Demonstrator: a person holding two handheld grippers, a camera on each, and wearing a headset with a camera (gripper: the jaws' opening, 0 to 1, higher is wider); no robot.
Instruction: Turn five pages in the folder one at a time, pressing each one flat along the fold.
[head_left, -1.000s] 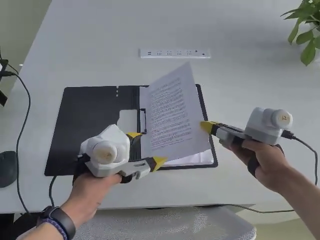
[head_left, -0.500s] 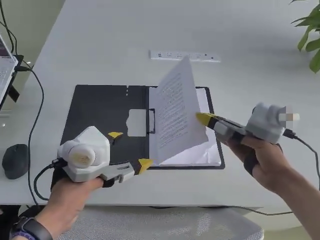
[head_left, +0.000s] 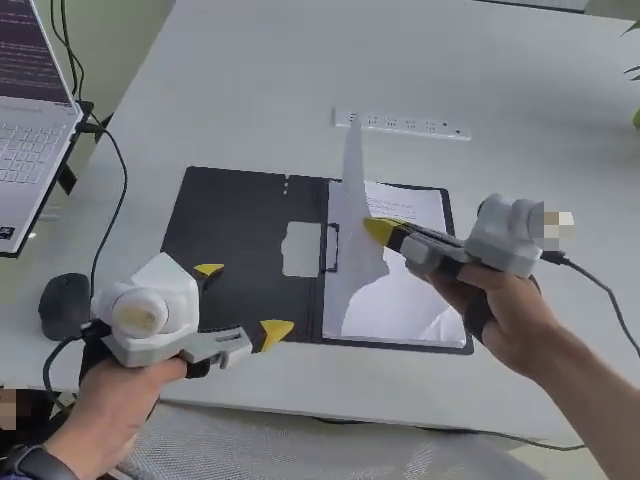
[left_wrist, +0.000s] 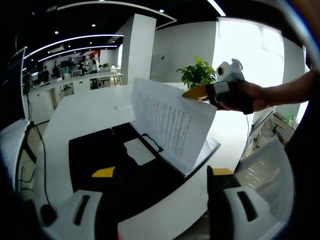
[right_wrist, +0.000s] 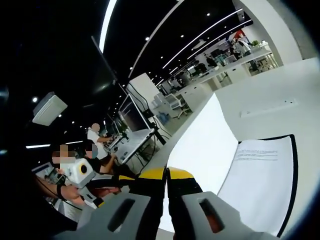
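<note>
Two grippers: one was held in each hand above the near half of the white desk (head_left: 250, 90).
Right gripper (head_left: 378, 230): the jaws were closed on the free edge of the lifted page (head_left: 350, 215). In the right gripper view the yellow tips met with the sheet pinched between them.
Left gripper (head_left: 242, 300): the jaws were spread wide and gripped nothing. It hovered over the near left corner of the folder (head_left: 240, 215), well apart from the lifted page.
Folder: it was black and lay open flat on the desk.
Lifted page: it was printed and stood nearly upright over the fold, between the left cover and the right-hand stack.
Remaining pages (head_left: 410, 300): these lay flat on the right half of the folder.
Left cover: it was bare apart from a pale patch (head_left: 300, 250), possibly a pocket.
Surroundings: a power strip (head_left: 400, 123) lay beyond the folder. A laptop (head_left: 30, 130) and a mouse (head_left: 65, 305) lay at the left.
</note>
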